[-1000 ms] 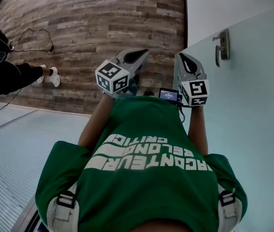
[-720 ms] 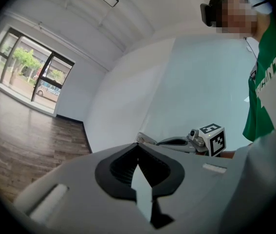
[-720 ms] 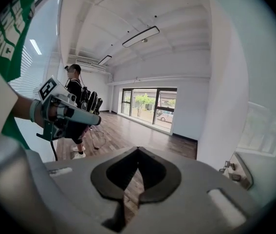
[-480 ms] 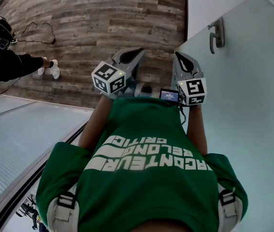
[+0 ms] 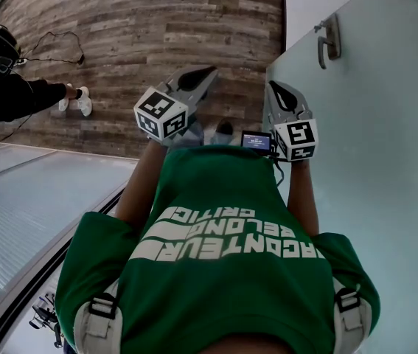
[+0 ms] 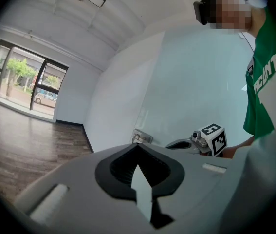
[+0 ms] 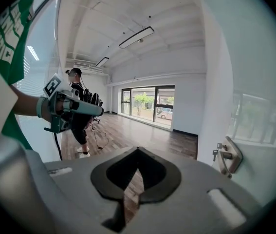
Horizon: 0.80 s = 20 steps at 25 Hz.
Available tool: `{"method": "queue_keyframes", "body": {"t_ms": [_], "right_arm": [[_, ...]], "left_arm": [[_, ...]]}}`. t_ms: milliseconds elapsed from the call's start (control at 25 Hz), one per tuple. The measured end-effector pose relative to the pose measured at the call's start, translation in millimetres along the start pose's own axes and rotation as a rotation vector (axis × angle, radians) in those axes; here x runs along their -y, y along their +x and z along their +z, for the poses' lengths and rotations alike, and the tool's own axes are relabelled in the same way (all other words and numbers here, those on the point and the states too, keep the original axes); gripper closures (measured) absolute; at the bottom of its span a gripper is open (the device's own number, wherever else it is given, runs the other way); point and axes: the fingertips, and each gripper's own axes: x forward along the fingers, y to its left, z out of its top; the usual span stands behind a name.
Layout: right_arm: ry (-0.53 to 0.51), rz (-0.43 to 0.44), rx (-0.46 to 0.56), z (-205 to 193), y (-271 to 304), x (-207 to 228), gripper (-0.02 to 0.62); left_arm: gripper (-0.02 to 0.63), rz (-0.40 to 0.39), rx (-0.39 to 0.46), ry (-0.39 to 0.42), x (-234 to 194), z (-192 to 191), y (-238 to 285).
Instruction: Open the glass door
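We stand on a wood-plank floor (image 5: 135, 43) that fills the upper left of the head view. The glass door (image 5: 385, 161) is a pale frosted panel down the right side, and its near edge runs just beside our right arm. We cannot tell from these views whether the door is closed or ajar. Our green shirt (image 5: 223, 271) covers the lower middle of the head view. Another person (image 5: 9, 87) in dark clothes stands well off to the left on the floor, with a thin cable lying near their feet.

We hold both grippers up in front of our chest, side by side and apart from each other. The left gripper (image 5: 200, 76) points out over the floor. Its jaws are together at the tips, with only a narrow slit behind them and nothing held. The right gripper (image 5: 279, 91) sits close to the door's edge without touching it. Its jaws are likewise together and hold nothing.

The door handle (image 5: 329, 39) is a small metal lever mounted higher on the panel, beyond the right gripper and clear of both. In the right gripper view it shows to the right of the jaws.
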Motion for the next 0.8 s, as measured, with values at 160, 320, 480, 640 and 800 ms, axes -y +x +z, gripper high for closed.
{"method": "queue_keyframes", "body": {"t_ms": [160, 320, 480, 640, 800], "right_arm": [[0.015, 0.026, -0.011, -1, 3, -16, 0.603], [0.028, 0.038, -0.014, 8, 11, -37, 0.603], [0.034, 0.054, -0.035, 7, 15, -49, 0.603], [0.045, 0.048, -0.042, 7, 20, -54, 0.603], [0.048, 0.064, -0.013, 21, 29, -58, 0.603]], "left_arm": [[0.589, -0.012, -0.016, 0.009, -5, -3, -9], [0.589, -0.018, -0.025, 0.020, -21, -3, -22], [0.589, -0.016, -0.021, -0.009, -34, -7, -30], [0.589, -0.035, -0.031, -0.020, -39, -13, -35], [0.589, -0.043, -0.024, -0.021, -47, -8, -38]]}}
